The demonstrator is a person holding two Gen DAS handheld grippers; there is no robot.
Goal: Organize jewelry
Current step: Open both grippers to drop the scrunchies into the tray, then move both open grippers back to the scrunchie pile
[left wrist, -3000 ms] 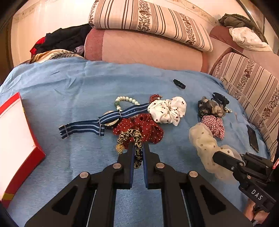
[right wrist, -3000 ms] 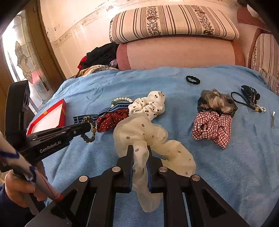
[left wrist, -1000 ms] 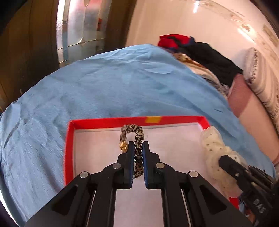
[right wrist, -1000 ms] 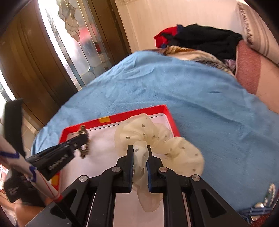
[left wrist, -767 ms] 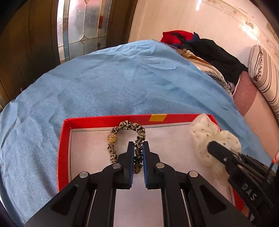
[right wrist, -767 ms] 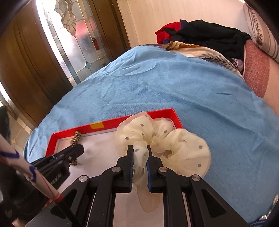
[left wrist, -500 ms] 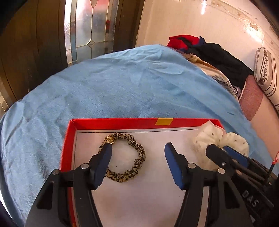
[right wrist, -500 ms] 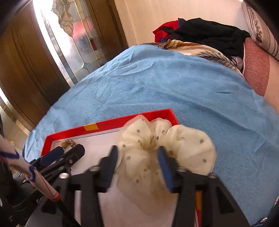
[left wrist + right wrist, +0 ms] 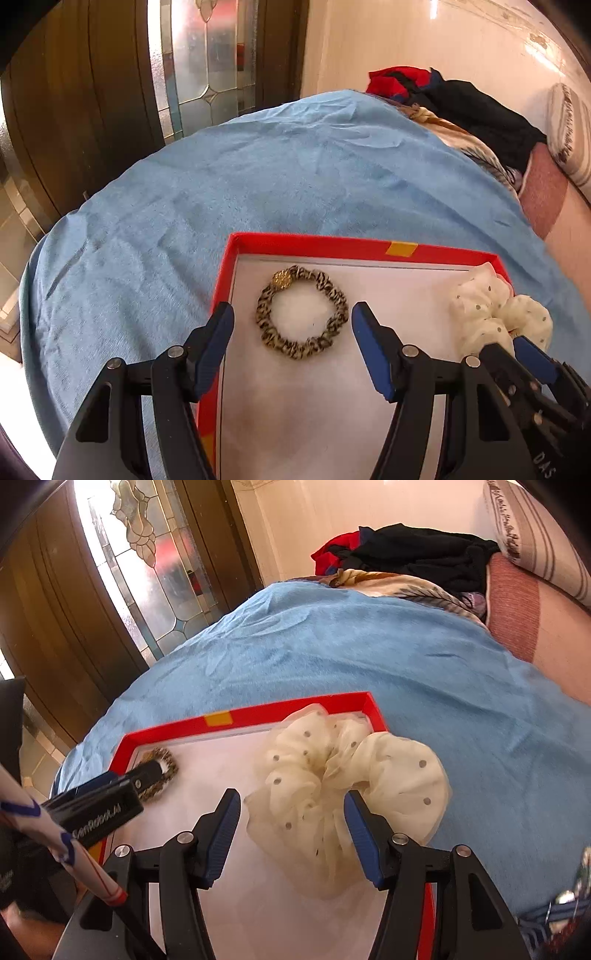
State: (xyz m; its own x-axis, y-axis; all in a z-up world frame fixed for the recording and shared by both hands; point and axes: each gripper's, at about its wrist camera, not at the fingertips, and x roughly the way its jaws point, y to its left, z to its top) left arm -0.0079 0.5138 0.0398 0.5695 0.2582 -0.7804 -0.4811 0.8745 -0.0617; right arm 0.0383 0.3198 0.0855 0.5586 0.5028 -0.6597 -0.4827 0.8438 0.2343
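Both grippers' jaws have just been opening and stand apart: the left gripper [image 9: 291, 317] straddles the leopard-print scrunchie [image 9: 302, 312], pads clear of it, near the far left corner of the red tray [image 9: 306, 242]. Between the right gripper [image 9: 291, 814] jaws, ungripped, the cream dotted scrunchie [image 9: 332, 775] spills over the tray's far right corner onto the blue blanket [image 9: 369, 657].

Home bedroom or sitting room: blue blanket [image 9: 295, 177] over soft furniture; beyond it, heaped clothes [image 9: 413, 559] and striped cushion [image 9: 535, 528]; left of it, wooden door with leaded glass [image 9: 199, 66].
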